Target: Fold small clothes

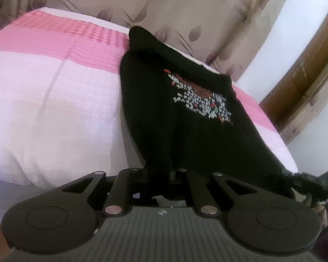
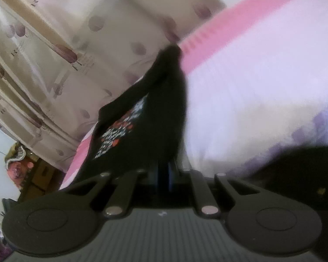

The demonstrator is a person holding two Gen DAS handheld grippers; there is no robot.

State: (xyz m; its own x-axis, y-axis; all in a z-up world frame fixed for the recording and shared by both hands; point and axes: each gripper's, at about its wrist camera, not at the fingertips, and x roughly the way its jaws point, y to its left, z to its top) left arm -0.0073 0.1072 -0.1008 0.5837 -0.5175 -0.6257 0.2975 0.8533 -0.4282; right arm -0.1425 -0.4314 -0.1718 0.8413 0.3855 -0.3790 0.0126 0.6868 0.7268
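Jaws seemingly pinching shirt (image 1: 185,118) over bedspread (image 1: 54,100)

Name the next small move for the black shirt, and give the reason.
Probably carry the near hem toward the collar end. Both grippers, left and right, seem shut on the black printed shirt, which stretches from them across the pink and white bedspread, print up.

The left gripper (image 1: 158,172) was pinched shut on the near edge of the black shirt (image 1: 175,113), at the bedside. The right gripper (image 2: 164,170) was likewise closed on the shirt's hem, tilted, just beside the left one's hold.
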